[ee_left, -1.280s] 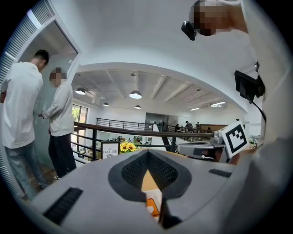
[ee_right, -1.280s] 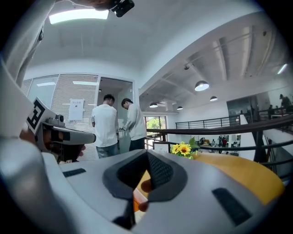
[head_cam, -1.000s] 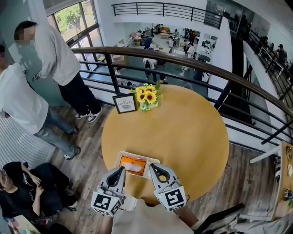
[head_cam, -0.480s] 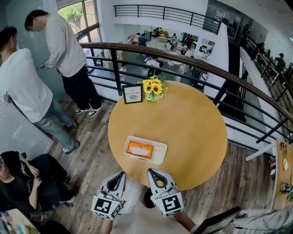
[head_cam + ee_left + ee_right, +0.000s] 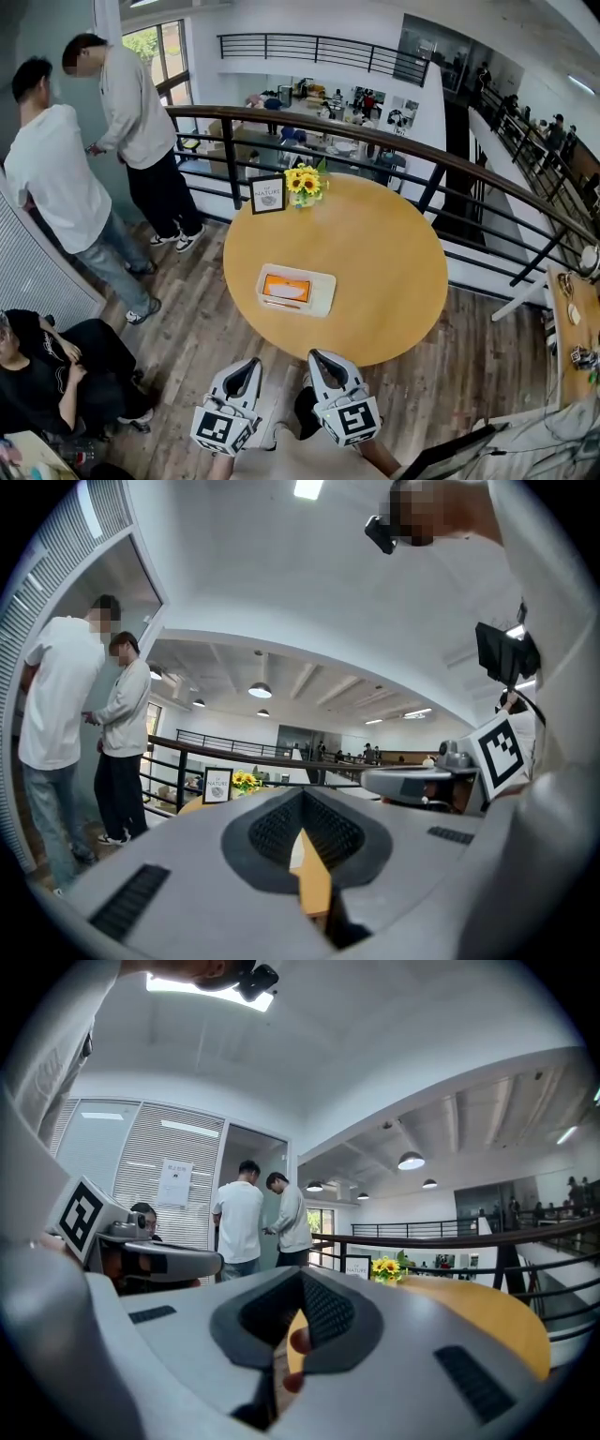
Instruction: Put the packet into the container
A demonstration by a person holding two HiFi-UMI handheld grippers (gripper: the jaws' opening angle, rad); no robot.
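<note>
An orange packet lies flat inside a white rectangular container on the round wooden table. Both grippers hang over the plank floor, short of the table's near edge and well apart from the container. My left gripper has its jaws together with nothing in them. My right gripper is likewise shut and empty. In the left gripper view the left gripper points level toward the table, and the right gripper does the same in its own view.
A vase of sunflowers and a small framed sign stand at the table's far edge. A black railing curves behind the table. Two people stand at the left, and another person sits at the lower left.
Both grippers have drawn back together from above the container to beyond the table's near edge. The container and packet stay put on the table. The jaws remain shut.
</note>
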